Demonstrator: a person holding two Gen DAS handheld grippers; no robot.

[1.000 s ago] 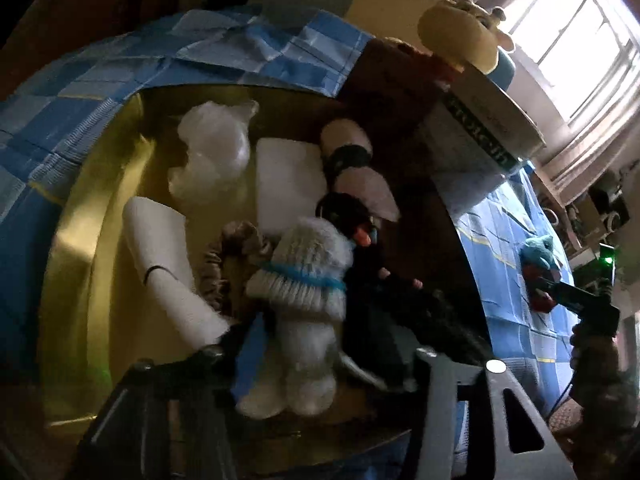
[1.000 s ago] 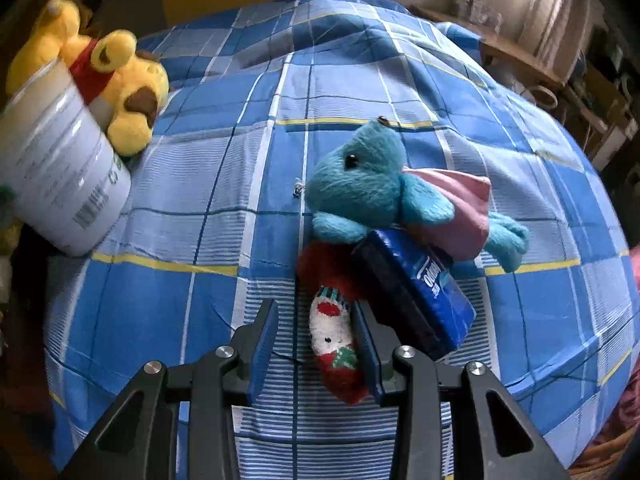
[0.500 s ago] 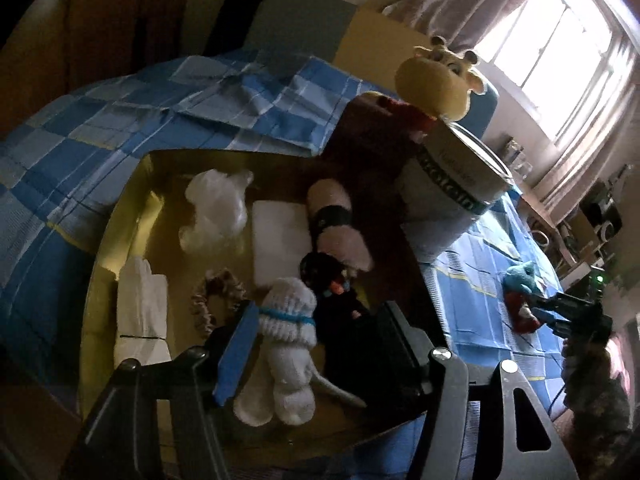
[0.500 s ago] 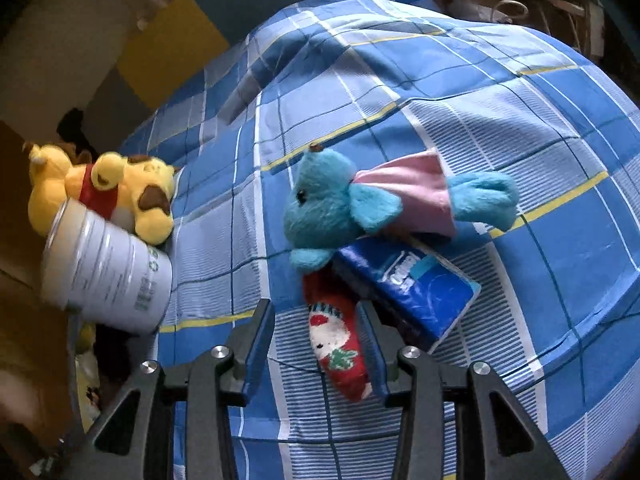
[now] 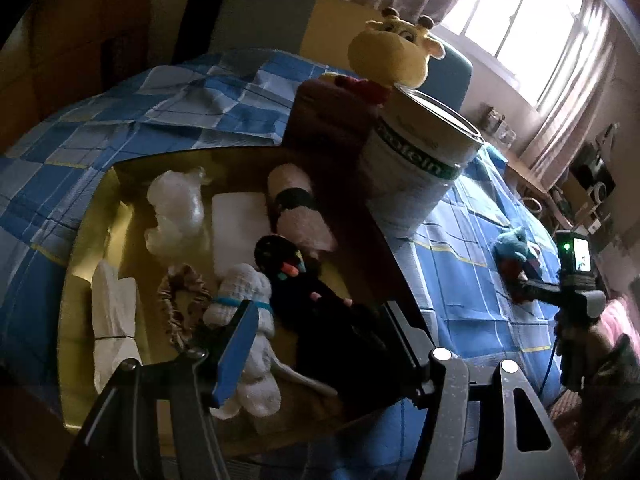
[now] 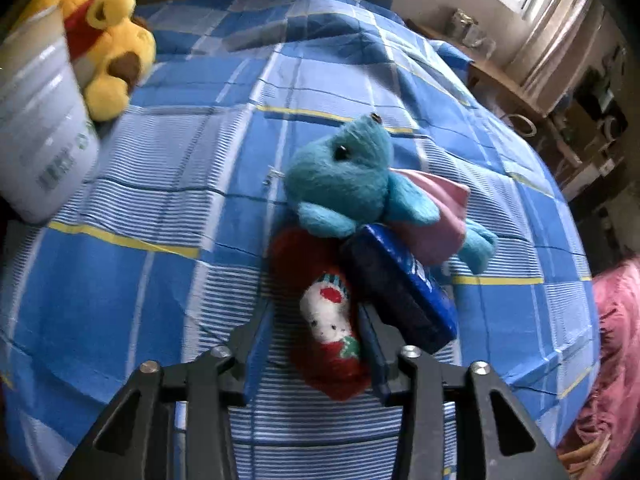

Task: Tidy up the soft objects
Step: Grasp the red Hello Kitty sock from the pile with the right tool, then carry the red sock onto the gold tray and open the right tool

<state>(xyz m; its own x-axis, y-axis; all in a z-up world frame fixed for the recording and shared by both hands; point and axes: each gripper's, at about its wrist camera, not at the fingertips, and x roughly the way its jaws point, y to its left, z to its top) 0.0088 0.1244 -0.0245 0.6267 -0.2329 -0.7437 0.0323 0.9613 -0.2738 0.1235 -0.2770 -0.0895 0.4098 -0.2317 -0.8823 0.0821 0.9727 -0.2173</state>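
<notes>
Red sock (image 6: 326,312) w/ a snowman print lies on the blue checked bed (image 6: 168,184), just below a teal plush (image 6: 348,180) & touching a dark blue pack (image 6: 404,292). Right tongs (image 6: 316,328) straddle it, jaws closing, pads at its sides. Left tongs (image 5: 316,344) hang half open & empty over a yellow tray (image 5: 96,224) w/ a white knit sock (image 5: 244,300) & black plush (image 5: 316,300) inside.

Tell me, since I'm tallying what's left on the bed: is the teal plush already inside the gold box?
No, the teal plush lies on the blue checked bedspread.
</notes>
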